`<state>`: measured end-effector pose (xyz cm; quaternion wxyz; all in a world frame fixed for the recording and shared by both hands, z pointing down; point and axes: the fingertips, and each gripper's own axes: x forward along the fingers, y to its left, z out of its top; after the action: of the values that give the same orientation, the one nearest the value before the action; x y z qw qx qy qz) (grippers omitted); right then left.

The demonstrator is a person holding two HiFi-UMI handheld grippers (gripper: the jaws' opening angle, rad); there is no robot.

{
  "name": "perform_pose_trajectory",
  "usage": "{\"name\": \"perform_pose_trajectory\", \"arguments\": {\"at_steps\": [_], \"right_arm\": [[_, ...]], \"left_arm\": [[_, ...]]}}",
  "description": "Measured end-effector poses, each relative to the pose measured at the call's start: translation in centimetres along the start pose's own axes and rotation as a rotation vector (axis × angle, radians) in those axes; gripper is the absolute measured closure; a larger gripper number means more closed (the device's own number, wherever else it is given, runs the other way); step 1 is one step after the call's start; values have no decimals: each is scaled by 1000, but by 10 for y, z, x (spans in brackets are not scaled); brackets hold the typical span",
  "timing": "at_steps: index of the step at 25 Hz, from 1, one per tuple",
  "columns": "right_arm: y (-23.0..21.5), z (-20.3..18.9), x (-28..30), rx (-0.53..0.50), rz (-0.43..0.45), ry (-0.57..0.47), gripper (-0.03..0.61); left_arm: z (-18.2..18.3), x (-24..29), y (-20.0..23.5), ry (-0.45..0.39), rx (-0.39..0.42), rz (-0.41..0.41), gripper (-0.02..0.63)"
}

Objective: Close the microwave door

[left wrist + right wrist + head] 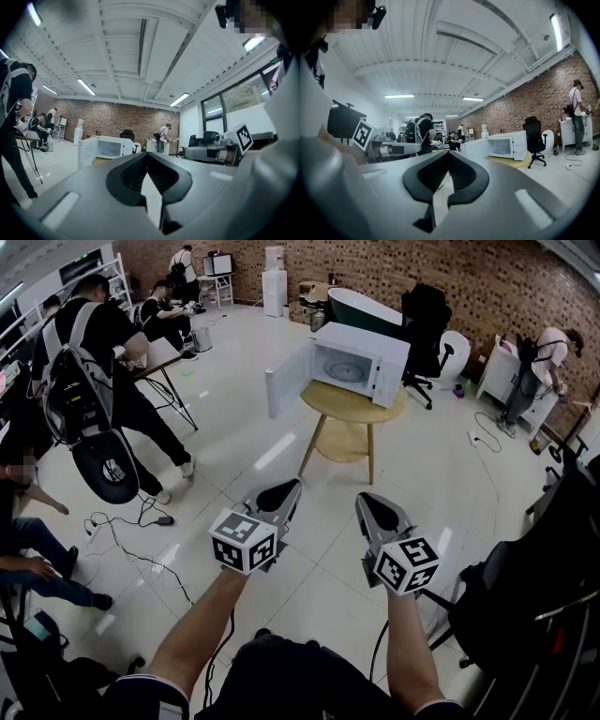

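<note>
Boxy white microwave oven (389,371) sits on a small round pale-wood tabletop (352,409) out in the middle of a glossy pale tiled floor (281,451), well ahead of the person. Its white door (286,382) is swung wide to the view's left, so the lit cavity is exposed. The task is not yet done.

Left claw (281,495): jaws together, tips meeting, nothing between them. Right claw (375,512): the same, closed and empty. Both are held out level and side by side, pointing toward the microwave with open floor between. Neither is near the door.

Likely reasons for the posture:
- A swinging door needs a push, not a grip, so closed jaws give one firm blunt tip.
- Keeping the claws level and forward keeps the target in both gripper views.

The left claw looks the better placed, since the door's free edge hangs on that side. The next step looks like walking in, then pressing the door's outer face round to the right. The tabletop is light, so a hard shove could shift it.
</note>
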<state>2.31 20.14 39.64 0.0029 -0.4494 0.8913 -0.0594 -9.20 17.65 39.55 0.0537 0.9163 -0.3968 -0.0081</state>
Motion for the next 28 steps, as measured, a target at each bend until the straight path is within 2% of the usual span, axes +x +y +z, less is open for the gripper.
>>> {"name": "perform_pose_trajectory", "arguments": {"at_steps": [8, 15, 20, 28], "right_arm": [[-34, 5, 5, -11, 7, -2, 578], [-65, 15, 29, -7, -4, -6, 578], [-97, 19, 61, -8, -43, 8, 578], [-134, 34, 149, -12, -105, 25, 578]], "left_arm": [[-3, 32, -5, 9, 6, 11, 603], [4, 72, 15, 10, 3, 1, 603], [9, 112, 46, 7, -6, -29, 603], [25, 171, 129, 14, -11, -80, 603]]}}
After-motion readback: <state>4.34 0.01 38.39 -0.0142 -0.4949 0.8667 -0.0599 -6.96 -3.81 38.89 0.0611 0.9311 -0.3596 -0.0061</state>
